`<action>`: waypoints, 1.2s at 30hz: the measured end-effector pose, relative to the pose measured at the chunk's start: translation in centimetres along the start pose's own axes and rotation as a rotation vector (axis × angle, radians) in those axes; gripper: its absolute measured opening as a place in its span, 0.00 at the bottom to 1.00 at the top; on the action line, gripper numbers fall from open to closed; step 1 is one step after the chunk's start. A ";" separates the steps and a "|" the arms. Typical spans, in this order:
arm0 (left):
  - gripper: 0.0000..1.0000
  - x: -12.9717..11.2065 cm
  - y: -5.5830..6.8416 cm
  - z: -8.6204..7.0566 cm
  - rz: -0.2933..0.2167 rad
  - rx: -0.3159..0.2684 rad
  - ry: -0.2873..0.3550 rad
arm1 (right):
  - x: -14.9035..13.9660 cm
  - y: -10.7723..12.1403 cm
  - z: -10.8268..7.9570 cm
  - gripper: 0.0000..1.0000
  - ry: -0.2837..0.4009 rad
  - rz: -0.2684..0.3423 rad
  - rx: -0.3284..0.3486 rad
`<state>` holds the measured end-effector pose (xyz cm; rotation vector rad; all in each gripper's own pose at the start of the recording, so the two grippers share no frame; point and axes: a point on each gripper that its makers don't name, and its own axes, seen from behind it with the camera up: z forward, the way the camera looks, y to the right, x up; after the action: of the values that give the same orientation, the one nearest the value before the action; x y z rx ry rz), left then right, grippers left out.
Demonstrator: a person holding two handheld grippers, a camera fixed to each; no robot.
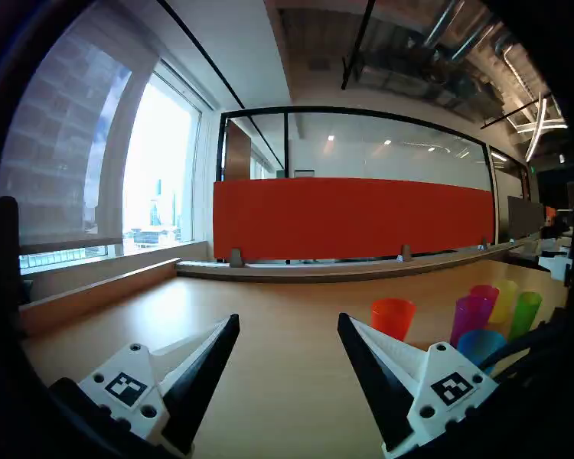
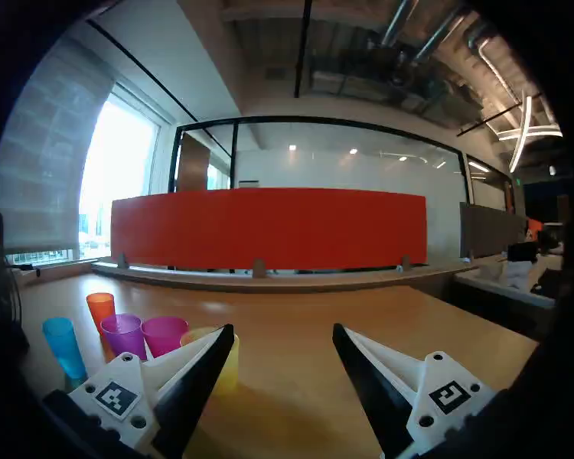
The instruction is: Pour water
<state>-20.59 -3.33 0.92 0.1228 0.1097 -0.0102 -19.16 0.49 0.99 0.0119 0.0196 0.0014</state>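
Note:
Several coloured plastic cups stand on a wooden desk. In the left gripper view an orange cup [image 1: 392,317], a purple cup [image 1: 471,317], a yellow cup [image 1: 506,298], a green cup [image 1: 526,312] and a blue cup [image 1: 480,346] sit at the right, beyond the right finger. My left gripper [image 1: 287,321] is open and holds nothing. In the right gripper view a blue cup [image 2: 63,347], an orange cup [image 2: 100,309], a purple cup [image 2: 124,335], a magenta cup [image 2: 164,334] and a yellow cup [image 2: 226,367] stand at the left. My right gripper [image 2: 283,330] is open, its left finger in front of the yellow cup.
An orange partition screen [image 1: 352,218] runs along the desk's far edge [image 1: 340,269]. A bright window [image 1: 157,180] lies to the left. Another desk with white items [image 2: 509,279] is at the right.

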 end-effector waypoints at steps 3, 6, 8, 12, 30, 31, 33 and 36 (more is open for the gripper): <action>0.95 0.1 0.0 0.0 0.000 0.000 0.000 | 0.0 0.0 0.0 1.00 0.000 0.000 0.000; 0.95 0.2 0.1 -0.1 0.000 0.000 -0.001 | 0.0 0.1 -0.1 1.00 0.000 0.000 0.000; 0.95 0.3 0.0 -0.1 0.000 0.000 -0.001 | 0.0 0.1 -0.1 1.00 0.000 0.000 0.000; 0.95 0.4 0.0 -0.2 0.000 0.000 -0.001 | 0.0 0.0 -0.1 1.00 0.000 0.000 0.000; 0.95 0.5 -0.1 -0.3 -0.001 0.000 -0.003 | 0.1 0.0 -0.1 1.00 0.000 0.000 0.000; 0.95 0.5 -0.1 -0.3 -0.001 0.000 -0.003 | 0.1 0.0 -0.1 1.00 0.000 0.000 0.000; 0.95 0.5 -0.1 -0.3 -0.002 0.000 -0.003 | 0.1 0.0 -0.1 1.00 0.000 0.000 0.000; 0.95 0.5 -0.1 -0.3 -0.003 0.000 -0.003 | 0.1 0.0 -0.1 1.00 0.000 0.000 0.000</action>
<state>-20.11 -3.39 0.55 0.1224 0.1066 -0.0129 -19.08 0.52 0.86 0.0117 0.0197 0.0015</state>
